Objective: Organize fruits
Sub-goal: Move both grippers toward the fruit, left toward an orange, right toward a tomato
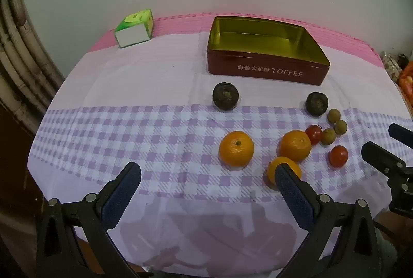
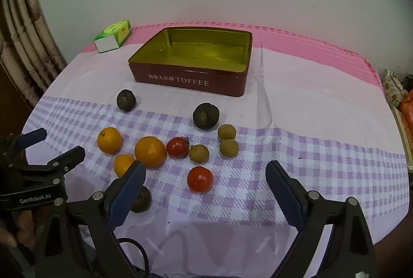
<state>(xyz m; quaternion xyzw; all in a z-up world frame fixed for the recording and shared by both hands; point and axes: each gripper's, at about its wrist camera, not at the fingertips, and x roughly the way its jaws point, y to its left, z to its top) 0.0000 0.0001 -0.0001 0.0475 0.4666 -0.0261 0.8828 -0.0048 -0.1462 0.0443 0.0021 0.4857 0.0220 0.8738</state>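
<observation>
Left tool (image 1: 207, 174), lower frame: jaws wide apart, nothing between, above checked cloth on counter (image 1: 129, 133). Right tool (image 2: 205, 173), lower frame: jaws wide apart, hovering over near tomato (image 2: 200, 179), not touching.

Toffee tin (image 2: 191, 81), red, open and empty, upper centre. Fruit loose in front of tin: three oranges (image 2: 150, 152) centre-left, second tomato (image 2: 177, 147) beside largest orange, three longans (image 2: 198, 153) right of centre, two dark round fruits (image 2: 206, 115) nearer tin, third dark fruit (image 2: 142, 199) partly behind right tool's left finger.

Green box (image 2: 113, 36), upper left.
</observation>
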